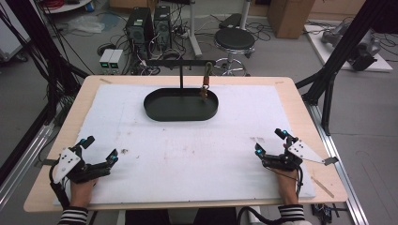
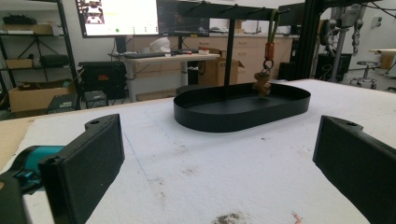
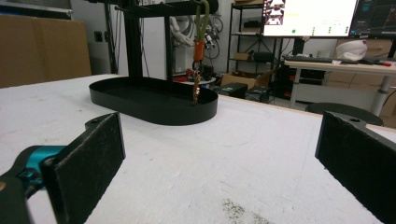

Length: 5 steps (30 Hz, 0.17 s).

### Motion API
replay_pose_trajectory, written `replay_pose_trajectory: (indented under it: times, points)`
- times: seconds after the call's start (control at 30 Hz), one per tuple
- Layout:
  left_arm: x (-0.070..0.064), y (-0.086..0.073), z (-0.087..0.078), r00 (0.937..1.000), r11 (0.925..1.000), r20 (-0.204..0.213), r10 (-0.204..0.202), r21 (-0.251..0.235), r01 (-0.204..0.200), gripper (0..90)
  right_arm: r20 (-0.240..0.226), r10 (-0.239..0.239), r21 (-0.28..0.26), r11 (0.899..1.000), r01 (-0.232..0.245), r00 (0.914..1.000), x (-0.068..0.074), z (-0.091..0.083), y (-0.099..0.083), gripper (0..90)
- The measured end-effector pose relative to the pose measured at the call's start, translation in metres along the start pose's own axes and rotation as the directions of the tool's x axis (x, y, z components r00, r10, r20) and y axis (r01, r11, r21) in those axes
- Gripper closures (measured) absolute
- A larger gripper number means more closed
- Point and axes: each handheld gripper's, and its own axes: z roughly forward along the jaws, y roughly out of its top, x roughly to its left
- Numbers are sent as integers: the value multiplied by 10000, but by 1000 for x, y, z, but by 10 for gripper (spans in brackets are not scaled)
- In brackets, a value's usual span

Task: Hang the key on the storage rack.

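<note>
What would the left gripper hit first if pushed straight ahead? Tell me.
Likely the tray: the left gripper, fingers open, points across bare white mat at its near wall. Depth is hard to judge.

A white mat (image 1: 141,140) covers the wooden bench (image 1: 300,101). Beyond the bench, a black round stool (image 1: 234,40), two computer towers (image 1: 150,26) and cardboard boxes (image 1: 291,14) stand on the floor.

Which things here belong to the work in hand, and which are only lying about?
Belonging to the work: keychain hanging on the black stand; oval black tray beneath; left gripper and right gripper, both open.

Lying about: stool; computer towers; cardboard box.
</note>
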Motion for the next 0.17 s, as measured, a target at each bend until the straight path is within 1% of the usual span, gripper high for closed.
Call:
replay_pose_trajectory:
  times: [0.13, 0.17]
  points:
    - [0, 0, -1, 10000, 10000, 7, 29, -30, -29, 24, 16, 78, -45, 10000, -78, 10000, -1, 0, 0, 4]
    - [0, 0, -1, 10000, 10000, 3, 29, -48, -29, 24, 57, -22, -79, 10000, 23, 10000, -1, 0, 0, 4]
